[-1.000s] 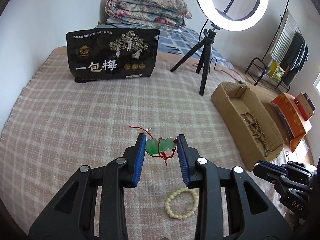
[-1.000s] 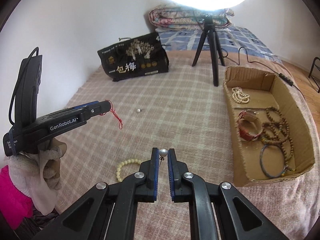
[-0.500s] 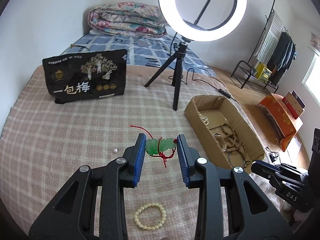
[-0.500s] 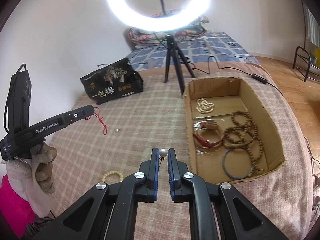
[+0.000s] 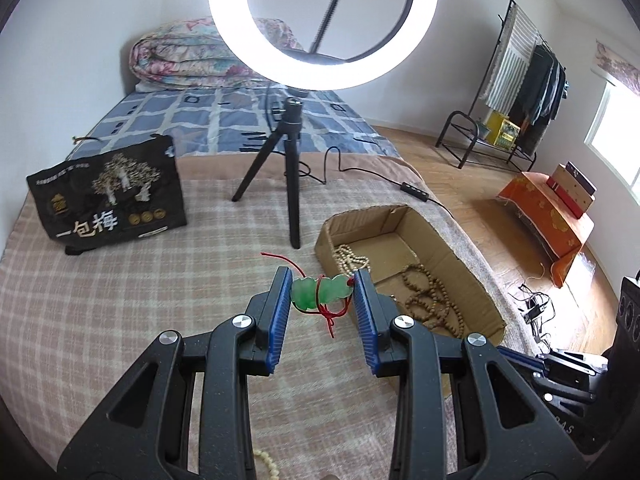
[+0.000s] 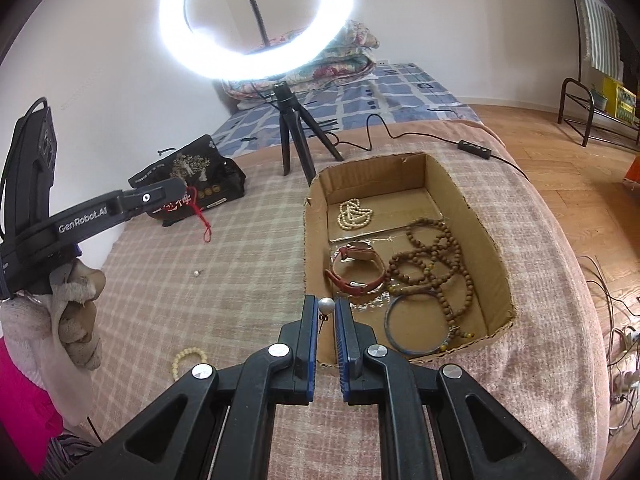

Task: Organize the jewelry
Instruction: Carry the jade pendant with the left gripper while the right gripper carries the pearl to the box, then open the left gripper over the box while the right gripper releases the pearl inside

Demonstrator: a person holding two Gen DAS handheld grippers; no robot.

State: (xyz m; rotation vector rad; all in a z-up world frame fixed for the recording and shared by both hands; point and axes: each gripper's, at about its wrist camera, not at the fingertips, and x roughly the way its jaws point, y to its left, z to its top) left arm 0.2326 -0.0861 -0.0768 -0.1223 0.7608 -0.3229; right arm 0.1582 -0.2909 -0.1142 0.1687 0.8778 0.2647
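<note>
The left gripper (image 5: 322,294), a black two-finger tool with blue ribbed pads, is closed part-way on a green jade-like pendant strung on thin red cord (image 5: 319,293), holding it above the pink-and-cream checked blanket (image 5: 120,300) covering the bed, just beside the near left corner of the open brown cardboard box (image 5: 476,280). From the right wrist view, white lettering on that gripper's side reads "GenRobot.AI", and the red cord hangs down from its tip. The right gripper (image 6: 323,314) is almost fully closed, pinching a small silver-grey ball stud earring (image 6: 325,305) at its fingertips, in front of the box's near left corner. Inside the box lie a cream bead strand (image 6: 354,215), a red-strapped wristwatch (image 6: 356,270), a long brown wooden bead necklace (image 6: 434,258) and a blue-grey bangle (image 6: 416,326). On the blanket left of the box rest a tiny pearl-like stud (image 6: 196,273) and a cream beaded bracelet (image 6: 189,362). Further back stands a black snack bag with gold trees (image 5: 108,196) bearing large white characters "一包梅"; its smaller print is too small to read. A lit white ring light on a black tripod (image 5: 292,160) stands beside it.
</note>
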